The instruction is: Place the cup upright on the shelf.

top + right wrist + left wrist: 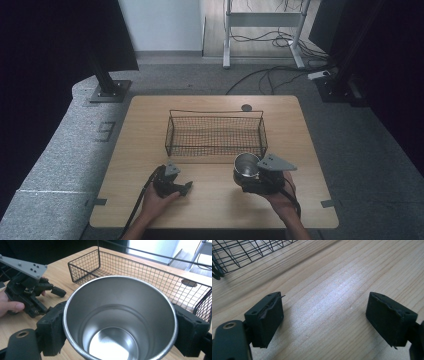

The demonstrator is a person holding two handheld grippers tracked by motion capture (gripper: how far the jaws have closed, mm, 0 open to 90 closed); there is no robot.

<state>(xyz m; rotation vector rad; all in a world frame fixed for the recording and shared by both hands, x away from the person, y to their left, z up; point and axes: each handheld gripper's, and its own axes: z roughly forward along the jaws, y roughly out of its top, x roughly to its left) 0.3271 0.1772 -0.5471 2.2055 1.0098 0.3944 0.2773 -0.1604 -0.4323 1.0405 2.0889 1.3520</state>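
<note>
High view: my right gripper (246, 179) has a steel cup (246, 167) clamped between its jaws, mouth up, near the middle of the tabletop (215, 210) and a little toward its right edge, just on my side of the wire basket (216, 134). The basket sits across the middle of the tabletop toward the far edge, and the cup is close to its near right corner, though I can't tell from here whether the two touch.

In the right gripper view the cup (120, 320) sits between my two black jaws, which press on its wall from either side about halfway closed (the bright bottom of the cup is bare), and the basket (150, 272) lies just beyond its rim.

My left gripper (186, 188) rests in my left hand (159, 200) near the front edge of the tabletop, left of centre, well apart from the cup. In the left gripper view its jaws stand wide apart over bare wood, holding nothing, with a corner of the basket (242, 252) beyond them.
</note>
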